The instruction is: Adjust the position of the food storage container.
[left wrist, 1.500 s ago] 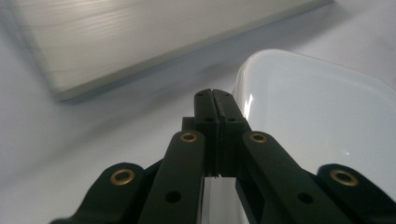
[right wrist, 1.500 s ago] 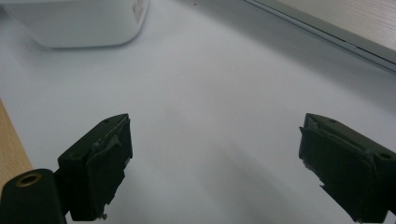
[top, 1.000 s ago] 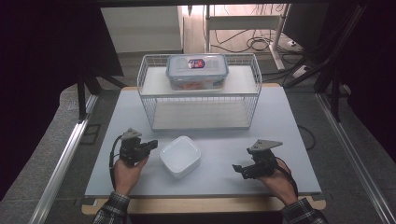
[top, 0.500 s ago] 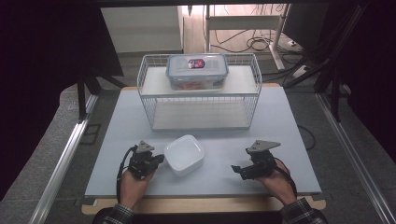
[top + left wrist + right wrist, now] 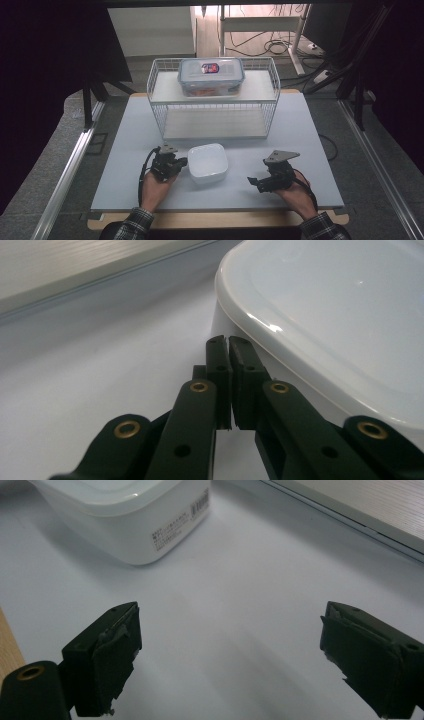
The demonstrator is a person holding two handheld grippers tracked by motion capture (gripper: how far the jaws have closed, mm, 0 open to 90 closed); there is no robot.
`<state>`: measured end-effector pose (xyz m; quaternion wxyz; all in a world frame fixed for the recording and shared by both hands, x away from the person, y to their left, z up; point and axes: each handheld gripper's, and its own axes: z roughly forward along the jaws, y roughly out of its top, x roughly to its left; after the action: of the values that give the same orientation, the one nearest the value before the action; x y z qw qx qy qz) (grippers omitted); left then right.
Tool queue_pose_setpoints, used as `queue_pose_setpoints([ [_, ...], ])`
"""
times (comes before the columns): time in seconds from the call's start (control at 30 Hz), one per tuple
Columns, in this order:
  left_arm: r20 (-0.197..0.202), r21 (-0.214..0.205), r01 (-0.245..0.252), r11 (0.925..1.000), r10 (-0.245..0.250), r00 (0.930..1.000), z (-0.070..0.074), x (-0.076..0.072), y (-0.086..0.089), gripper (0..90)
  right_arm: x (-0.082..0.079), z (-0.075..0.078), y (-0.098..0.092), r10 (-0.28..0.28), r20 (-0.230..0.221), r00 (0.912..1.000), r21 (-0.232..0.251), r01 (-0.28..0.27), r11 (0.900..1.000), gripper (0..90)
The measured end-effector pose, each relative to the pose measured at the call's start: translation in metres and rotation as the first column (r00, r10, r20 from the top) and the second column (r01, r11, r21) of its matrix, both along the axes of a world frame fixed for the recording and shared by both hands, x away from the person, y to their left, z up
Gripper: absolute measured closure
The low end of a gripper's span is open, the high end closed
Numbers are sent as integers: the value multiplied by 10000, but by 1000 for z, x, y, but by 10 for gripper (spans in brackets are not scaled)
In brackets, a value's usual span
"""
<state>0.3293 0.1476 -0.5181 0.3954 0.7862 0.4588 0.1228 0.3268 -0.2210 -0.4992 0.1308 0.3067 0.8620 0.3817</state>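
1. The white container (image 5: 208,163) sits upside down on the table (image 5: 125,150), between my two grippers; its label (image 5: 177,522) is too small to read.
2. My left gripper (image 5: 229,357) has its jaws pressed together, empty, just beside the container's wall; touching or not, I cannot tell.
3. My right gripper (image 5: 230,655) rests well apart from it, jaws wide apart, empty.

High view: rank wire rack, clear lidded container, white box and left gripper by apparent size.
1. wire rack, clearly largest.
2. clear lidded container on the rack's top shelf.
3. white box, somewhat smaller, though nearer the camera.
4. left gripper, smallest.
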Motion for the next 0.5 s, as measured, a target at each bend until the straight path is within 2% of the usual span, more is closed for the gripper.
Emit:
queue_pose_setpoints([
  [0.17,24,-1,312,9995,-312,9995,0,7,-14,881,-1,-1,1,27,-23,10000,-53,-27,10000,99],
  [0.3,-7,110,641,9979,-641,9979,-2,7,-23,879,-1,0,0,-18,-23,10000,-4,18,10000,99],
  [0.5,65,156,771,9969,-772,9970,4,1,-18,831,-1,1,-1,-32,1,10000,40,32,10000,99],
])
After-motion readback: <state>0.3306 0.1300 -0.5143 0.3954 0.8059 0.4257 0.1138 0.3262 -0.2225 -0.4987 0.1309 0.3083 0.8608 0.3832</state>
